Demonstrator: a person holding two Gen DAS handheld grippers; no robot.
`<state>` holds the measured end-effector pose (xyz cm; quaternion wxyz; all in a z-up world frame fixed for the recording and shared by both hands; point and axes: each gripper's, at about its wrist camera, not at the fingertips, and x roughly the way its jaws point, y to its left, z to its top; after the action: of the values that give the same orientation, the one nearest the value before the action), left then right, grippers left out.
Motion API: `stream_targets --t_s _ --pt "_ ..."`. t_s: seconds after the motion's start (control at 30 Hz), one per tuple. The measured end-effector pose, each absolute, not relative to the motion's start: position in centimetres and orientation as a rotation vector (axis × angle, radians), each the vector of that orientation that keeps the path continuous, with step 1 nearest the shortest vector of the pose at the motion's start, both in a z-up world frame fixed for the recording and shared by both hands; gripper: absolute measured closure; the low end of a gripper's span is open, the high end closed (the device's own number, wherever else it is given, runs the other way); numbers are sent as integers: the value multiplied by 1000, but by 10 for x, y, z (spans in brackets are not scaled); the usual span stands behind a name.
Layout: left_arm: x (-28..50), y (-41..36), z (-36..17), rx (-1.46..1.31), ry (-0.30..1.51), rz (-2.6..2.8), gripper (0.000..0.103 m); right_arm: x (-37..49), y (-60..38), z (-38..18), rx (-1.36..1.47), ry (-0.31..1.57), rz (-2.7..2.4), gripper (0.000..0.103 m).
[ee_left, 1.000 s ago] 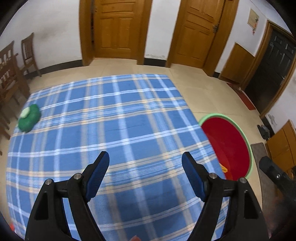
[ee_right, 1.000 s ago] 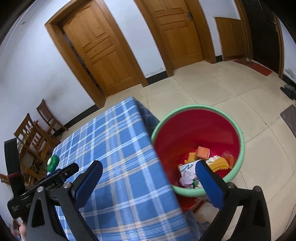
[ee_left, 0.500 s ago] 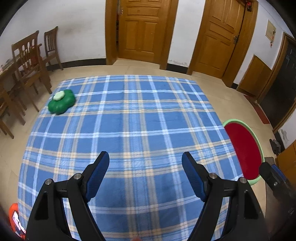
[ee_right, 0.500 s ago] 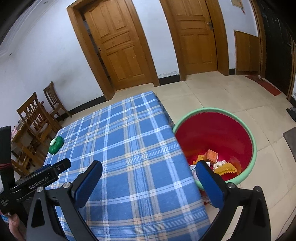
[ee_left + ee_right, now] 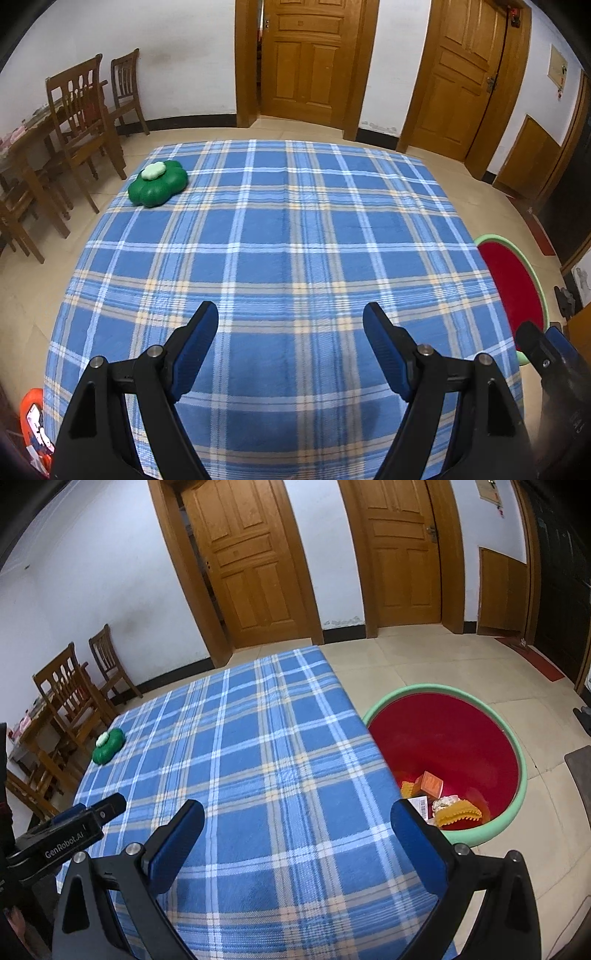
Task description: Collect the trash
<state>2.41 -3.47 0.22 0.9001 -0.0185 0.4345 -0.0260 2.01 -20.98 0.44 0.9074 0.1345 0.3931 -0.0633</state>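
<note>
blue plaid cloth covers the tabletop (image 5: pixel 295 236) beneath the left gripper (image 5: pixel 290 347) and right gripper (image 5: pixel 297 843), both with jaws spread wide and holding nothing. a green flower-shaped object (image 5: pixel 158 183) sits at the far left corner, well apart from both. trash (image 5: pixel 439 801) lies in the red bin (image 5: pixel 515 805) beside the tabletop's right edge, near the right gripper.

A red bin with a green rim (image 5: pixel 519 753) stands on the floor just beside the table's right edge, holding an orange box (image 5: pixel 428 784), yellow crinkled scraps (image 5: pixel 458 814) and what may be paper
</note>
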Motion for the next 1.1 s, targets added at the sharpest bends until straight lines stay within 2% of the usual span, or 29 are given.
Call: stream_targets --t_s 1.1 --pt "22 -32 -5 -26 882 -37 23 24 -206 -8 263 845 -125 0"
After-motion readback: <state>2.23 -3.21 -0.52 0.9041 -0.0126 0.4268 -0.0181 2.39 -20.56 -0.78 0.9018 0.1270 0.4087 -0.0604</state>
